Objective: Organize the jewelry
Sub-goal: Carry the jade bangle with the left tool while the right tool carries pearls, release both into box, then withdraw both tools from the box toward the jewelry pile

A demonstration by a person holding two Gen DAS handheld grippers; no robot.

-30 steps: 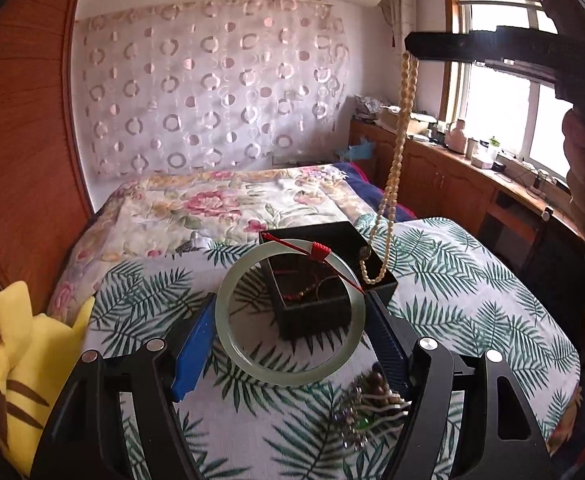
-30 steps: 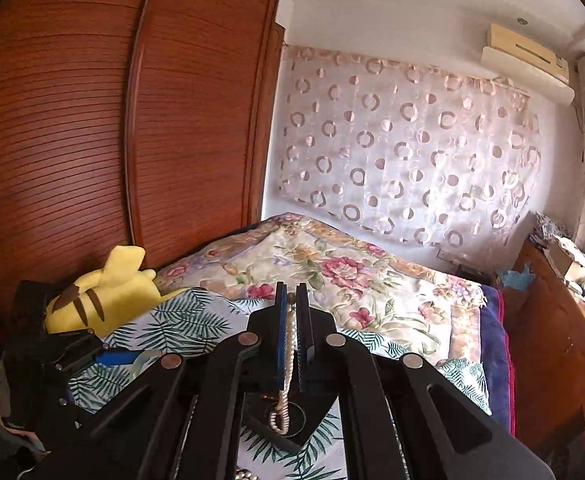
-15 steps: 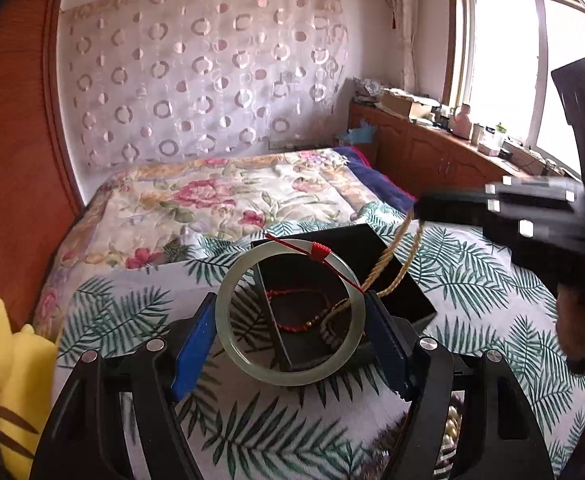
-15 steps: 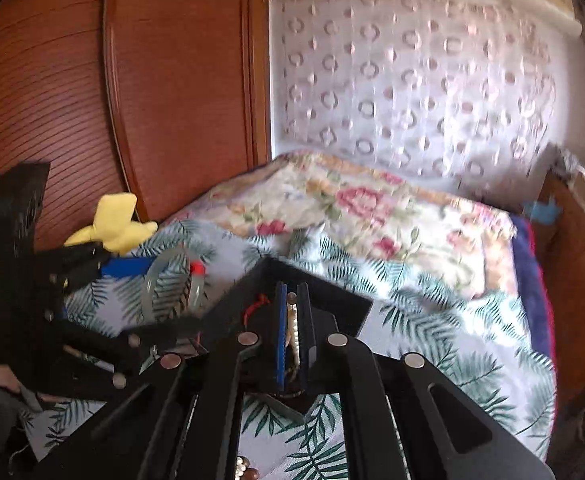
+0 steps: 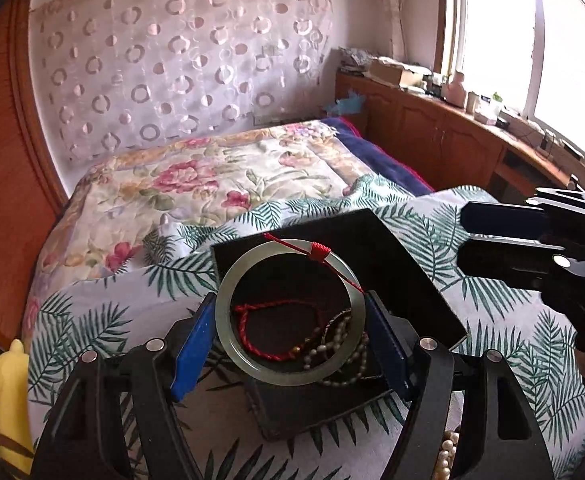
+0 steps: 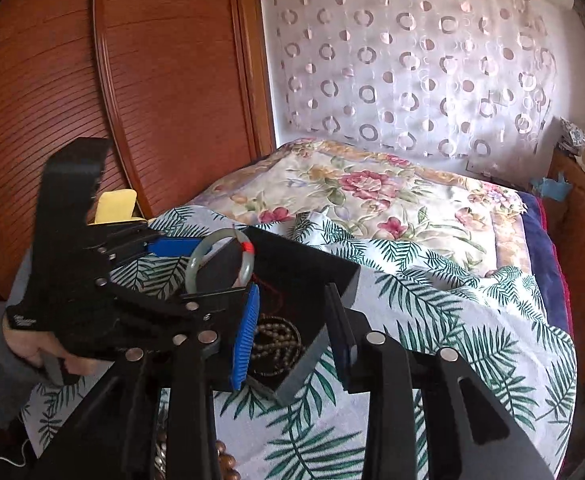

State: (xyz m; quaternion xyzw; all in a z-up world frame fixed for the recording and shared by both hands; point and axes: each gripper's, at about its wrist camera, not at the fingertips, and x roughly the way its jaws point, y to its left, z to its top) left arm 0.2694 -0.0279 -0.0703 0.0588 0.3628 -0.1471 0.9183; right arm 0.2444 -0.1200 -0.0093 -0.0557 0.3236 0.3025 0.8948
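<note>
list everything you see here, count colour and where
bangle: one, pale green with red cord, clamped in the left tongs above the box
box: one, black, open on the leaf-print sheet
red cord bracelet: one, red, inside the box
bead strand: one, beige-brown, inside the box
pearl beads: some, cream, on the sheet near the camera
sheet: one, white with green leaves, over the bed
quilt: one, floral, behind the sheet
plush toy: one, yellow, left of the bed
wardrobe: one, reddish wood, left
left tongs: black, blue pads
right tongs: black, just opened, empty, above the box
</note>
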